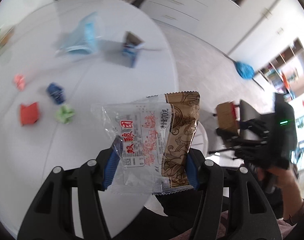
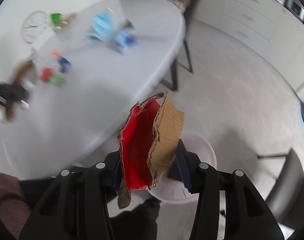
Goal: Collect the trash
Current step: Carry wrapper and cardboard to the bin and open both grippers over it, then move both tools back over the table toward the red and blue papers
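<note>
Gripping snack wrapper, left tool half-open; right tool clamped on torn cardboard

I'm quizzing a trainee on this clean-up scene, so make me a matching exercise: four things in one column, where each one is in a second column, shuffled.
Things:
1. snack wrapper
2. torn cardboard piece
3. blue face mask
4. white bin

Places:
A. on the floor beside the white table
B. lying on the table
C. between the right gripper's fingers
D. between the left gripper's fingers

Pairs: 1-D, 2-C, 3-B, 4-A
</note>
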`<state>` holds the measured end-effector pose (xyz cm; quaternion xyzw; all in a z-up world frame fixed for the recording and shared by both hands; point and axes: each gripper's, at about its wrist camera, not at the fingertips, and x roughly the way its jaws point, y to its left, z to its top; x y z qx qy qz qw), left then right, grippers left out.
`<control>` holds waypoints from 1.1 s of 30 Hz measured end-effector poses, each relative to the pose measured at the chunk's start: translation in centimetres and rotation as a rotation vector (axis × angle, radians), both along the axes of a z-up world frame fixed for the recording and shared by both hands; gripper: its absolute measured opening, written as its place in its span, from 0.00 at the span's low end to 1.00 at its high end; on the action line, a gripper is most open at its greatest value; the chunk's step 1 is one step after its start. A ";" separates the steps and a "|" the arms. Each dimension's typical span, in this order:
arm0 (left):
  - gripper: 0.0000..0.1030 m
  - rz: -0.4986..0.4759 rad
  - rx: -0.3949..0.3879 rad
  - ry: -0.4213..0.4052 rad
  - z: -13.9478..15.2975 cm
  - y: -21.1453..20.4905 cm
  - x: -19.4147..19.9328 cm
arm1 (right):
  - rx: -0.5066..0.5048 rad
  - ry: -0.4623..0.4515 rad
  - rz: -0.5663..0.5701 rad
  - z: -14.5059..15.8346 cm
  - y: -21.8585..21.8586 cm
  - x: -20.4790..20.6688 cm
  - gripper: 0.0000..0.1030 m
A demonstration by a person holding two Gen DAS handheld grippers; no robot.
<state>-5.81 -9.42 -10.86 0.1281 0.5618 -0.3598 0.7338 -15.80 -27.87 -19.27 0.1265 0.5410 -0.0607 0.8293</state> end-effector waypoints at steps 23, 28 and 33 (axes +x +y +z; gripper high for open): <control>0.67 -0.330 0.028 0.083 -4.8 -15.3 -7.5 | -0.069 -0.008 -0.306 0.3 -10.8 -8.5 0.98; 0.88 -0.382 0.074 0.077 -6.2 -17.3 -9.0 | -0.073 -0.018 -0.339 1.3 -12.5 -10.2 0.98; 0.89 -0.369 0.061 0.081 -5.7 -17.2 -9.0 | -0.057 -0.014 -0.354 0.9 -12.4 -10.3 0.98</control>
